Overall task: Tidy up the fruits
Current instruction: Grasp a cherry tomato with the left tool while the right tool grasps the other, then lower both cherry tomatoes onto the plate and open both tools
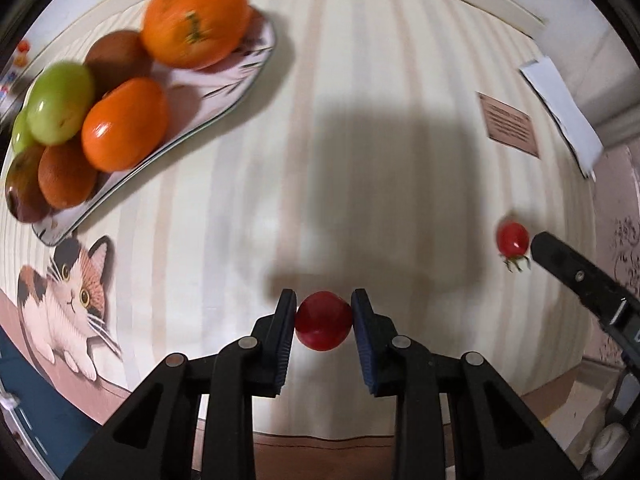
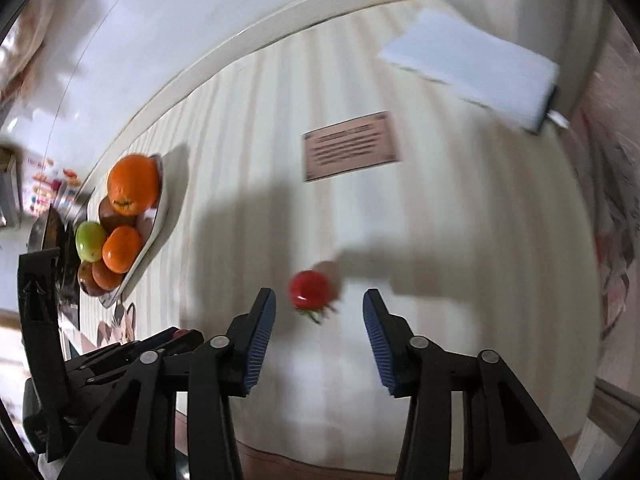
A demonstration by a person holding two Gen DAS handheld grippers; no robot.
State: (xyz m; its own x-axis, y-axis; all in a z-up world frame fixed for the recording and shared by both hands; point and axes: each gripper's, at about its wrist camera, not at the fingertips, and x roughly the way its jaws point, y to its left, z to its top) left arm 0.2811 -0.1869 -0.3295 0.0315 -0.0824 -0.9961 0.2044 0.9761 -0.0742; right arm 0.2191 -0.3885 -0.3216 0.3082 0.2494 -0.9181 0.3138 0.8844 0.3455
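In your left wrist view, your left gripper (image 1: 323,320) is clamped on a small dark red round fruit (image 1: 323,321), both blue-ribbed pads pressing its sides above the cream striped cloth of the counter (image 1: 360,120). The white patterned ceramic plate (image 1: 256,60) lies up and to the left, piled with two large oranges (image 1: 196,20), a green apple (image 1: 60,102) and brown kiwis. I judge the pick is done on this side; next you need to carry the fruit to the plate and set it in a free spot without knocking the pile. At the right edge, a second small red tomato with a green stalk (image 1: 513,238) lies just beside a black finger of the other gripper.

In your right wrist view, your right gripper (image 2: 319,312) stands partly open, holding nothing; that small red stalked tomato (image 2: 311,290) lies between and just ahead of the fingertips, pads clear of it. Move further over it, then close. Only this view shows that gap; only the left one shows the held fruit clearly.
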